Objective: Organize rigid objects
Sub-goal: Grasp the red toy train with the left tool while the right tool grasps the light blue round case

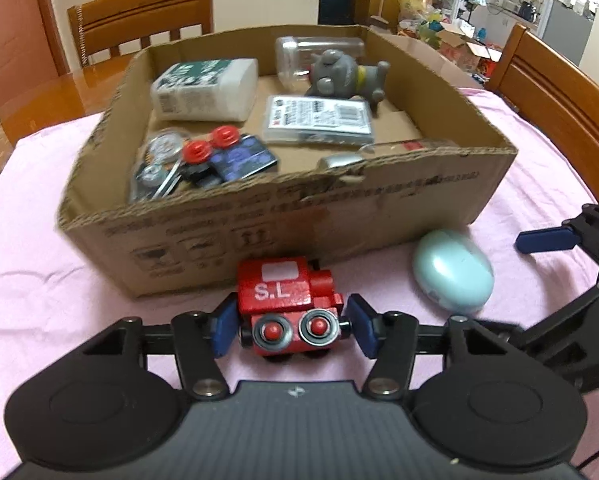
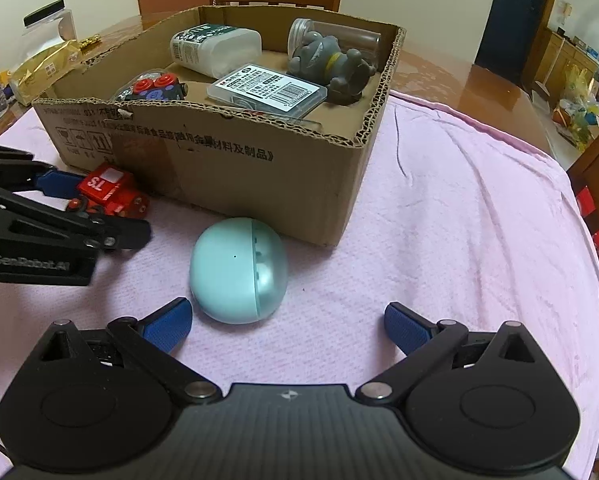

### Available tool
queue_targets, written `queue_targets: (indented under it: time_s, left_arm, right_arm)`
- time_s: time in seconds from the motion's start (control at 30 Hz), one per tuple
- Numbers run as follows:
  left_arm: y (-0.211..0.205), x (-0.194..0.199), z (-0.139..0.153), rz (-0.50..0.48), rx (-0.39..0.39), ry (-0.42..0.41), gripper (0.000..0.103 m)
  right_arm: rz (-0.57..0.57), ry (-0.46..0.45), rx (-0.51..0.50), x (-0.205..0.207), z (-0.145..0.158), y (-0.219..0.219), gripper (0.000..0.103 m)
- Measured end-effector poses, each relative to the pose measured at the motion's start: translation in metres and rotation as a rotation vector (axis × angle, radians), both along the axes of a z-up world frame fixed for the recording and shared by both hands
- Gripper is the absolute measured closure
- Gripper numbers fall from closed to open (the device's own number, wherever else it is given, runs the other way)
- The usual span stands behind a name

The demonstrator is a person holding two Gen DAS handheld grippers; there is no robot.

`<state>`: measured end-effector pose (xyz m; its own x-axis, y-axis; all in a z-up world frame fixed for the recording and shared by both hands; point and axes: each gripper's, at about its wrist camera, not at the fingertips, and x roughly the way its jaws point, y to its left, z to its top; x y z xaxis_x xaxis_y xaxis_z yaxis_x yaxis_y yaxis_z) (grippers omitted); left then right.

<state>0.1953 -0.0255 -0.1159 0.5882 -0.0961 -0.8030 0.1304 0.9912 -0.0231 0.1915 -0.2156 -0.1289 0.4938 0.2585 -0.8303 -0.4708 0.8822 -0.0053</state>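
A red toy train engine [image 1: 289, 304] marked "S.L" stands on the pink cloth in front of the cardboard box [image 1: 339, 216]. My left gripper [image 1: 293, 328] is open with its blue pads on either side of the train, small gaps showing. A pale teal egg-shaped case [image 2: 239, 270] lies on the cloth near the box's front corner; it also shows in the left wrist view [image 1: 453, 270]. My right gripper [image 2: 287, 324] is open wide and empty, just behind the case. The train also shows in the right wrist view [image 2: 109, 192].
The box [image 2: 235, 160] holds a white jar [image 1: 205, 88], a grey figure [image 1: 345, 74], a clear jar [image 1: 299, 56], a flat plastic case [image 1: 319, 118] and small toys [image 1: 211, 156]. Wooden chairs [image 1: 139, 16] stand around the table. Bags and bottles [image 2: 39, 60] sit far left.
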Motion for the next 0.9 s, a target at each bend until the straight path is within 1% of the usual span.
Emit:
queue_targets:
  time_s: [0.1, 0.17, 0.33, 0.37, 0.4, 0.43, 0.5, 0.6, 0.67, 0.83, 0.9]
  left_arm:
    - [0.013, -0.009, -0.001, 0.006, 0.029, 0.005, 0.046]
    - [0.021, -0.012, -0.001, 0.017, 0.035, 0.005, 0.045]
    - [0.027, -0.012, -0.001, 0.033, 0.034, 0.002, 0.045]
    - [0.026, -0.012, -0.001, 0.033, 0.035, 0.000, 0.045]
    - [0.026, -0.013, -0.001, 0.033, 0.035, -0.001, 0.045]
    - [0.026, -0.012, 0.000, 0.033, 0.035, -0.003, 0.045]
    - [0.026, -0.011, 0.000, 0.035, 0.032, -0.004, 0.045]
    - [0.025, -0.010, -0.001, 0.040, 0.033, -0.007, 0.045]
    - [0.025, -0.009, 0.000, 0.044, 0.032, -0.006, 0.045]
    - [0.024, -0.006, 0.000, 0.050, 0.031, 0.001, 0.047]
    - [0.024, -0.005, 0.000, 0.048, 0.031, 0.003, 0.048]
  right_arm:
    - [-0.008, 0.002, 0.000, -0.001, 0.000, 0.001, 0.000]
    - [0.001, 0.000, 0.001, -0.002, 0.001, 0.005, 0.000]
    - [0.074, -0.015, 0.005, 0.000, 0.001, 0.024, 0.001]
    - [0.088, -0.022, 0.006, 0.000, 0.002, 0.027, 0.003]
    - [0.101, -0.028, 0.010, 0.000, 0.003, 0.030, 0.010]
    - [0.113, -0.029, 0.018, 0.001, 0.005, 0.031, 0.012]
    - [0.124, -0.031, 0.020, 0.001, 0.008, 0.034, 0.022]
    - [0.126, -0.031, 0.019, 0.000, 0.011, 0.035, 0.031]
    - [0.124, -0.030, 0.017, 0.000, 0.012, 0.035, 0.034]
    - [0.113, -0.026, 0.015, 0.004, 0.012, 0.033, 0.034]
    - [0.104, -0.022, 0.013, 0.006, 0.013, 0.032, 0.042]
